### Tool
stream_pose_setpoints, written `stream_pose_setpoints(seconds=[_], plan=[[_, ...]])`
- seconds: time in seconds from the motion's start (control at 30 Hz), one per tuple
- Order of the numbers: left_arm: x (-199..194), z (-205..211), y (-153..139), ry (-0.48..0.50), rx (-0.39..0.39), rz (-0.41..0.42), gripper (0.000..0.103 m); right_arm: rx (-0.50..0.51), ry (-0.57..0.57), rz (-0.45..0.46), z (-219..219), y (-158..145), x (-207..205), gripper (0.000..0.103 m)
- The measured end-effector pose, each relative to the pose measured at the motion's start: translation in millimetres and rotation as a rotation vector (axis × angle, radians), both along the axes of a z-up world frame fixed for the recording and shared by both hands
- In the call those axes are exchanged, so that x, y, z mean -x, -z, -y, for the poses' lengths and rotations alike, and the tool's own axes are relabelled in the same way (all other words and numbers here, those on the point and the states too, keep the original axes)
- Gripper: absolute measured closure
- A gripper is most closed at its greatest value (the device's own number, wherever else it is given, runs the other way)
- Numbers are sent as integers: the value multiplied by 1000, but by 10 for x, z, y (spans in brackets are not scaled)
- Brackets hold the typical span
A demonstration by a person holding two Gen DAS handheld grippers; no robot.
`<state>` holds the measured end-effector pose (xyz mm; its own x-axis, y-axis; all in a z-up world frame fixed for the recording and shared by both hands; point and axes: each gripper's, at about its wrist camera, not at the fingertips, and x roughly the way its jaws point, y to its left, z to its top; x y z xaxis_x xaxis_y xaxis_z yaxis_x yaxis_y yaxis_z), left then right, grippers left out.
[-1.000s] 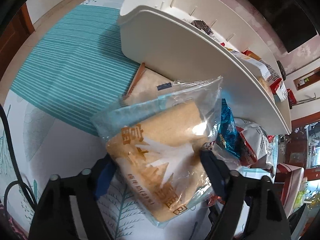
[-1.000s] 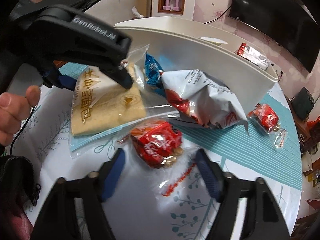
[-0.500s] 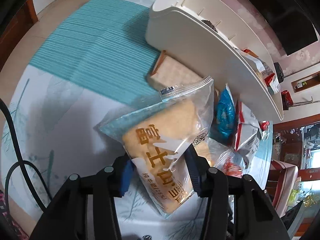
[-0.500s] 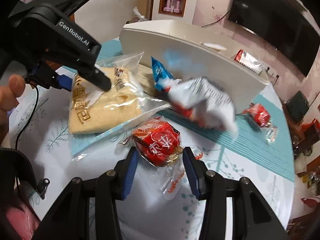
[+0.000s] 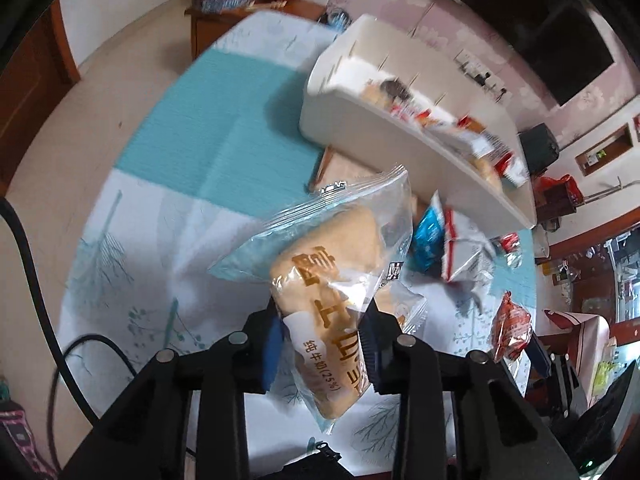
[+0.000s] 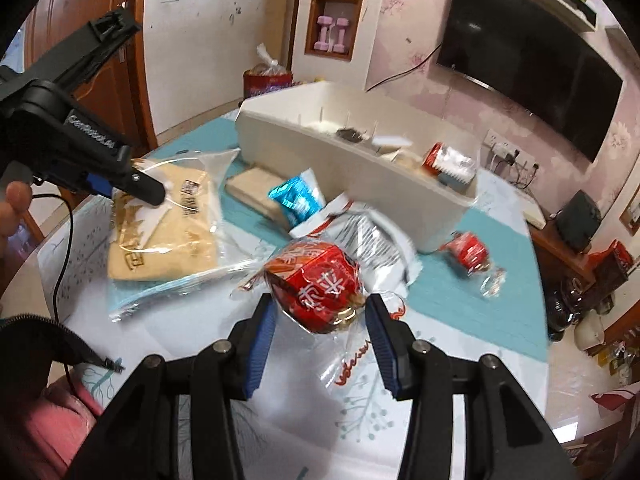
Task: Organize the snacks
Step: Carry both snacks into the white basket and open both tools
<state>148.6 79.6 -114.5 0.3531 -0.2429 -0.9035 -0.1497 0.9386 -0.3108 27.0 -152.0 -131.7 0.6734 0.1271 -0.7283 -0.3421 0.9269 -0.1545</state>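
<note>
My left gripper [image 5: 324, 332] is closing on a clear-wrapped bread packet [image 5: 340, 280]; its blue pads press the lower half of the loaf from both sides, and the packet hangs tilted above the table [image 5: 132, 264], its sealed top edge pointing toward the white organiser bin [image 5: 384, 136]. My right gripper [image 6: 320, 320] is clamped on a red snack packet [image 6: 316, 280] with white characters, its crinkled clear tail trailing down past the right finger. This packet, too, is off the table, in front of the bin.

The bin is long, white and divided by thin slots; it stands on the teal stripe of the tablecloth and already holds several wrapped snacks, among them a red-and-silver packet [image 6: 448, 160] near its right end. Just in front of the bin's long wall lie a flat beige biscuit packet [image 6: 256, 188], a small blue foil packet [image 6: 296, 200] and a crumpled white-and-red bag [image 6: 368, 236], close together. A second red snack packet [image 6: 468, 252] lies alone on the teal stripe at the bin's right corner.

From my right-hand camera, part of my left hand [image 6: 16, 208] shows at the frame's left edge, far from the bin.
</note>
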Motion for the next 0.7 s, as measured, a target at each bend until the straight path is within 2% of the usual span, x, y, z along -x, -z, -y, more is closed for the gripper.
stream_pose_setpoints(seconds=[0.17, 0.4, 0.7], plan=[[8, -133, -418, 16, -7, 91, 71, -5, -1, 61, 32, -212, -32, 57], [-241, -156, -917, 13, -6, 234, 71, -29, 11, 147, 39, -521, -246, 57], [-870, -199, -1033, -52, -3, 305, 71, -42, 6, 228, -19, -690, -666, 57]])
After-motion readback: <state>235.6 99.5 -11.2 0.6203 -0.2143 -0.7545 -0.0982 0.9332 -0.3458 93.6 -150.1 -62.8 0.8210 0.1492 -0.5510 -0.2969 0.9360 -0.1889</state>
